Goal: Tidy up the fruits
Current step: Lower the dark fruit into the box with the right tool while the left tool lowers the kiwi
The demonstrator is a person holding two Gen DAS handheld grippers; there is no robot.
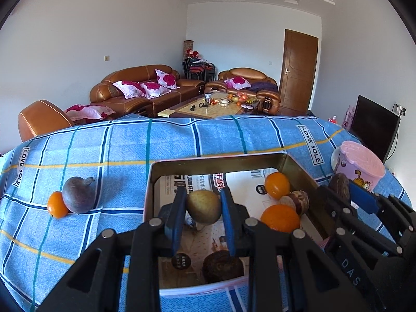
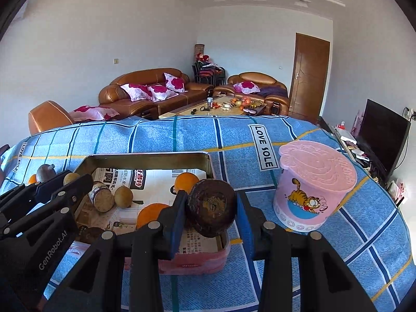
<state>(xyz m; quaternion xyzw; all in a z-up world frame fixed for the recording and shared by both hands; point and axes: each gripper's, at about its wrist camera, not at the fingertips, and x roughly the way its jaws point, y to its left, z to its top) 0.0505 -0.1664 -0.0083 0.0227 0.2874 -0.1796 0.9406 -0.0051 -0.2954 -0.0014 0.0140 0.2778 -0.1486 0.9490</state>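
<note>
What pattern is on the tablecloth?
Blue plaid tablecloth with "LOVE SOLE" labels; clearest in the right wrist view.

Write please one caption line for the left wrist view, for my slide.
Left hand-held gripper holds a yellow-brown fruit above the tin box, which contains two oranges.

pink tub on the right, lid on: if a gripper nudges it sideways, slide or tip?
The pink tub would probably slide first: its base sits flat on the cloth. It is tall and widest at the lid, so a push near the top could tip it. It looks like thin plastic, likely light; contents are hidden.
</note>
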